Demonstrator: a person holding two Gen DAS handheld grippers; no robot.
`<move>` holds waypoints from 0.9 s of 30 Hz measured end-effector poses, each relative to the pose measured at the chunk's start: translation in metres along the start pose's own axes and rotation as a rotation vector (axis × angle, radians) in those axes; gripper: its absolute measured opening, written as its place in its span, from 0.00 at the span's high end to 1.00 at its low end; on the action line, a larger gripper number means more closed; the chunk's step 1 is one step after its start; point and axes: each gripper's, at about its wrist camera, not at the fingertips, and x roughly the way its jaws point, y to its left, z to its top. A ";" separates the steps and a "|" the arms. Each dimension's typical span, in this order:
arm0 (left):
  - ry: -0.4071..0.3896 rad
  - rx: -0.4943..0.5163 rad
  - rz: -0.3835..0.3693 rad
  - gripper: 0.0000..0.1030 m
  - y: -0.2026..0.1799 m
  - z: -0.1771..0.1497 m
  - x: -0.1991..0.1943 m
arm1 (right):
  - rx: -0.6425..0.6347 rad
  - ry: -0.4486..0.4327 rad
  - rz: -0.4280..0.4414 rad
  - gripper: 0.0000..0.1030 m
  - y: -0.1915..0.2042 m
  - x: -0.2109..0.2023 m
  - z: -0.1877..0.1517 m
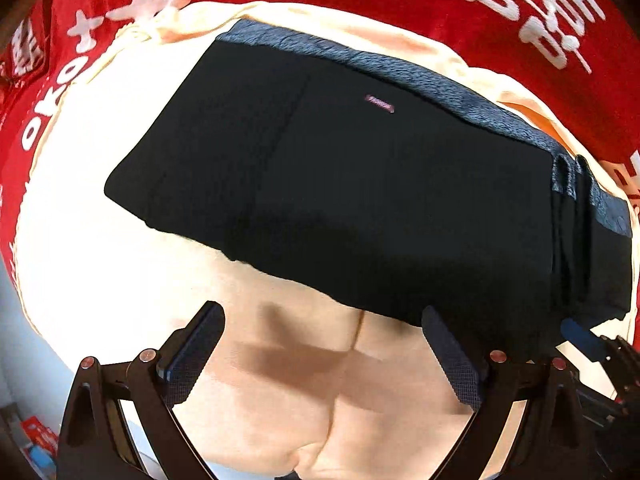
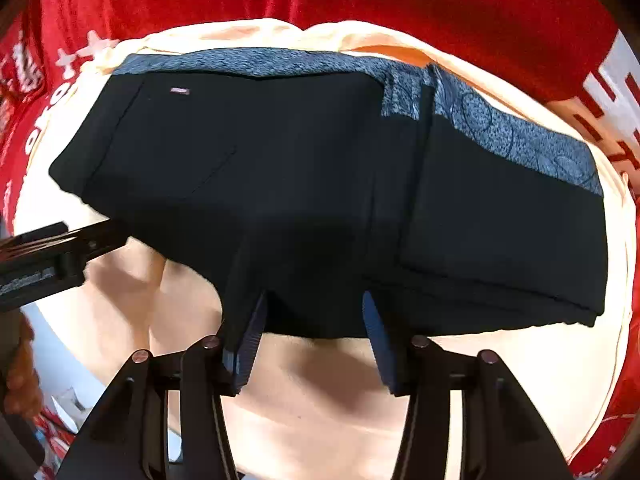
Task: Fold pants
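We see the folded black fabric pants (image 2: 304, 184) stretched left to right across mid-frame on the cream cloth (image 2: 520, 380). Right gripper (image 2: 314, 320), fingers open, touches their near edge; left gripper (image 1: 320, 332), open, waits just below.

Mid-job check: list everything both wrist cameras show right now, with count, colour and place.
pants: one, black, folded into a compact block, lying on the cream cloth
waistband: one, blue-grey patterned strip, along the pants' far edge
small label: one, pinkish, on the pants near the waistband
cream cloth: one, under the pants
red cloth: one, red with white lettering, beyond and around the cream cloth
left gripper: open, over cream cloth at the pants' near edge
right gripper: open, at the pants' near edge
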 end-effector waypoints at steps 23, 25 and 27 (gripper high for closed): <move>0.007 -0.146 -0.129 0.03 0.121 0.005 0.028 | 0.061 -0.001 -0.046 0.43 0.006 0.008 0.006; 0.002 -0.158 -0.145 0.03 0.133 0.008 0.027 | 0.062 -0.001 -0.048 0.43 0.007 0.008 0.007; -0.007 -0.177 -0.182 0.03 0.150 0.021 0.021 | 0.063 0.000 -0.050 0.43 0.010 0.009 0.006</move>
